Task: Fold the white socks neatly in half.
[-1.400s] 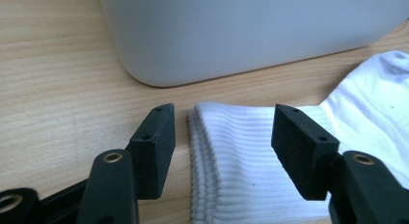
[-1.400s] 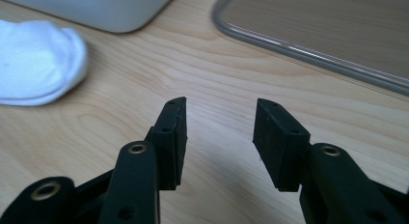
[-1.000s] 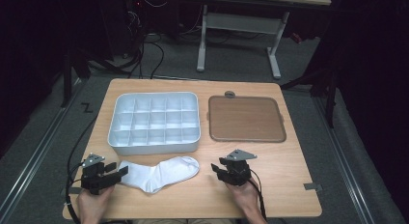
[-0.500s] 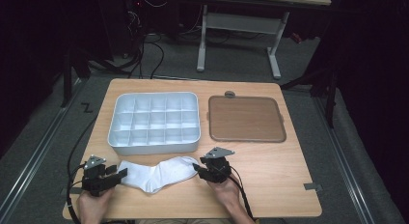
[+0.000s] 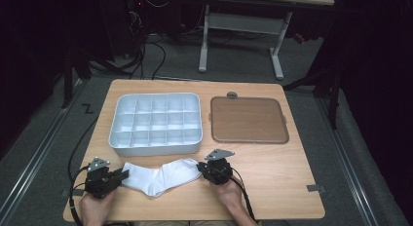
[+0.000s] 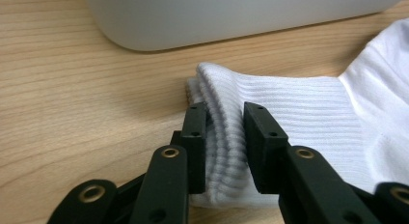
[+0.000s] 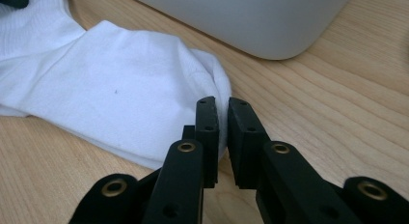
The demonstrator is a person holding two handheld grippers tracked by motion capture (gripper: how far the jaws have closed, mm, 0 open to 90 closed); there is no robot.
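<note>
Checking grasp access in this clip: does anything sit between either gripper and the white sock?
Nothing visible does. The left gripper has just been closing, with the ribbed cuff of the sock between its jaws; the right gripper has just been closing on the toe end. The divided tray sits behind, apart.

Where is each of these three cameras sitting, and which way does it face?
High view: above the person's side, looking forward and down on the table; both hands and grippers show.
Left gripper view: rides the left gripper, facing the sock's ribbed cuff.
Right gripper view: rides the right gripper, facing the sock's toe.
All share the white sock and divided tray.
</note>
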